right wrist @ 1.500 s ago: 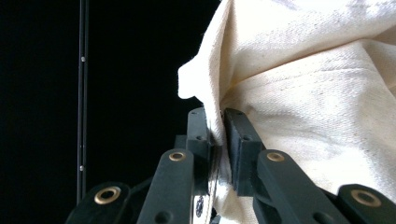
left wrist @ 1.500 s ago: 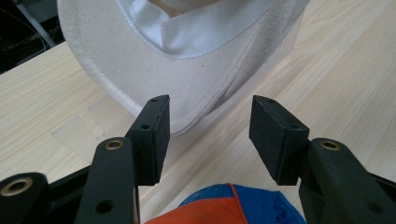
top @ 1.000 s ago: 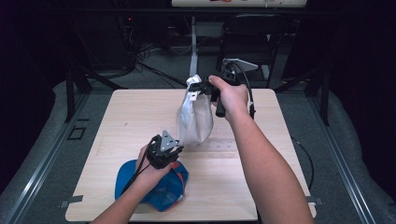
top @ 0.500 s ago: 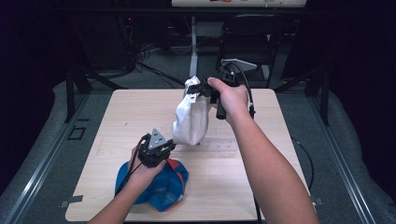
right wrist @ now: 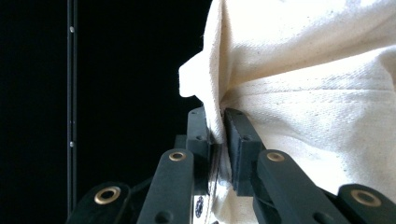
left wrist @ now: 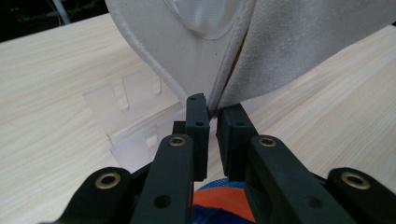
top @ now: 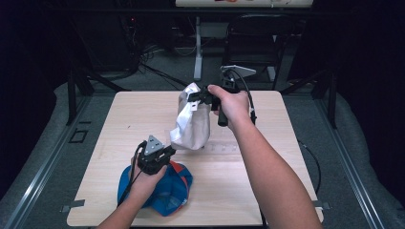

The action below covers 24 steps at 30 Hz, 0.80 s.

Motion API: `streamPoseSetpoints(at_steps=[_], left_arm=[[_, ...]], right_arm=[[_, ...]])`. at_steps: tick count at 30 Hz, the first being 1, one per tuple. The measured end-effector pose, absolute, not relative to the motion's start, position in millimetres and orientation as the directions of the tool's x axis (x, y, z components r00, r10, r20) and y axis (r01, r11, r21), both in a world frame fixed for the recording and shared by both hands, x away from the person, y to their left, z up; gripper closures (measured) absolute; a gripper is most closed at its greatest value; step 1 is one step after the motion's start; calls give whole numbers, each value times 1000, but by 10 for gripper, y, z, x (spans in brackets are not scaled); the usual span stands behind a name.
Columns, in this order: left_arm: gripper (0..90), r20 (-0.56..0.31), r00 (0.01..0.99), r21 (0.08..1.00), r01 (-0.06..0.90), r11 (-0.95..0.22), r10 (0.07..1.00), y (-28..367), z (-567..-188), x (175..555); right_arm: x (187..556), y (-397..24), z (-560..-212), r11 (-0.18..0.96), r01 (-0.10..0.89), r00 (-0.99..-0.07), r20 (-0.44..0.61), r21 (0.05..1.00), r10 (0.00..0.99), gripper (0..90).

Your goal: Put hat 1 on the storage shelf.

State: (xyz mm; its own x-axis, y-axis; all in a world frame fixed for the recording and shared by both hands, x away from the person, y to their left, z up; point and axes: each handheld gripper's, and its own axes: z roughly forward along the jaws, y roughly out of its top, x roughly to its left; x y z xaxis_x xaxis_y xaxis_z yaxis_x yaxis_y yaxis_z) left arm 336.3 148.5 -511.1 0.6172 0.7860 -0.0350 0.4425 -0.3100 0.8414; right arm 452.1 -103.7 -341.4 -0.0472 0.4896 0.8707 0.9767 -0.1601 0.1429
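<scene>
A: How far along does this look?

B: Partway, I'd judge. The white cap [top: 192, 125] hangs above the table [top: 286, 157], just beyond the blue cap [top: 165, 193], which lies flat near the table's front edge. The right gripper [top: 195, 95] pinches the white cap's top edge; in the right gripper view its jaws are pressed together on a fold of the cream cloth [right wrist: 299, 70].

A: And the other one?

B: The left gripper [top: 169, 151] sits right over the blue cap's far side. Its jaws have just been closing, and in the left gripper view they clamp the white cap's lower edge [left wrist: 212, 100] between the pads.

A: So what's left?

B: With both ends held, the cap probably has to be spread or set down, perhaps onto the blue one. That isn't done yet.

A: Anything inside it?

B: A clear plastic liner [left wrist: 205, 18] shows in the white cap's crown. A clear strip [left wrist: 126, 112] lies on the table behind it.
</scene>
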Motion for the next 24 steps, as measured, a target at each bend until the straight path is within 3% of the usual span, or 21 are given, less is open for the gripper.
streamPoseSetpoints(at_steps=[9, 19, 24], left_arm=[[827, -172, 558, 829, 528, -187, 812, 1579, -5233, 3360], [828, -211, 539, 802, 573, -171, 816, 1618, -5297, 3385], [825, -166, 561, 800, 557, -222, 811, 1589, -5348, 3384]], right_arm=[[4520, -957, -3478, -134, 976, -68, 821, 173, 567, 807], [4552, -975, -3674, -134, 971, -66, 764, 197, 642, 802], [4573, -979, -3756, -125, 971, -72, 749, 203, 659, 794]])
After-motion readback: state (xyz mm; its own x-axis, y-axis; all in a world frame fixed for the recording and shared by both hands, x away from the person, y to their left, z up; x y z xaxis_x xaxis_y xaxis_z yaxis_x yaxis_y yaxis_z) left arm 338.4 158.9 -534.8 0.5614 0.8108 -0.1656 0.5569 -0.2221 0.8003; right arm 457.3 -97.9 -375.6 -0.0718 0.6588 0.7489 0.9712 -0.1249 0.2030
